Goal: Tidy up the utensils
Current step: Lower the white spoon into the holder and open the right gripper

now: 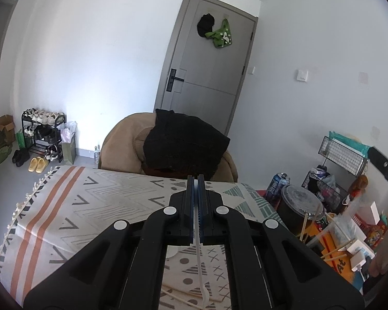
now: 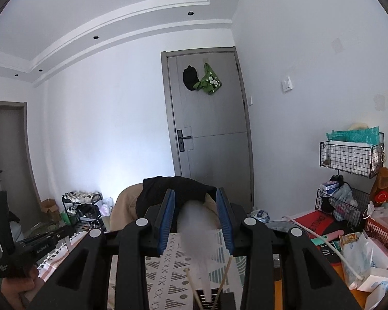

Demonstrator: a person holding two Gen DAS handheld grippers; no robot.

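Observation:
My left gripper (image 1: 196,178) is shut on a thin white plastic utensil (image 1: 199,266), which hangs from the jaws over the patterned tablecloth (image 1: 95,206). Loose wooden chopsticks (image 1: 176,295) lie on the cloth below it. My right gripper (image 2: 196,206) has its jaws part-way apart around a blurry translucent plastic container (image 2: 196,222). Two chopsticks (image 2: 225,271) stick out of the container toward the camera. In the left wrist view this container (image 1: 346,219) appears tilted at the right, chopsticks (image 1: 333,248) poking from it. The other hand-held gripper (image 2: 25,245) shows at the left of the right wrist view.
A black lidded tub (image 1: 300,206) and a blue can (image 1: 278,183) stand at the table's right end. Wire baskets (image 2: 349,160), a red basket (image 2: 382,230), boxes and bags crowd the right side. A beige chair with a black garment (image 1: 183,147) is behind the table.

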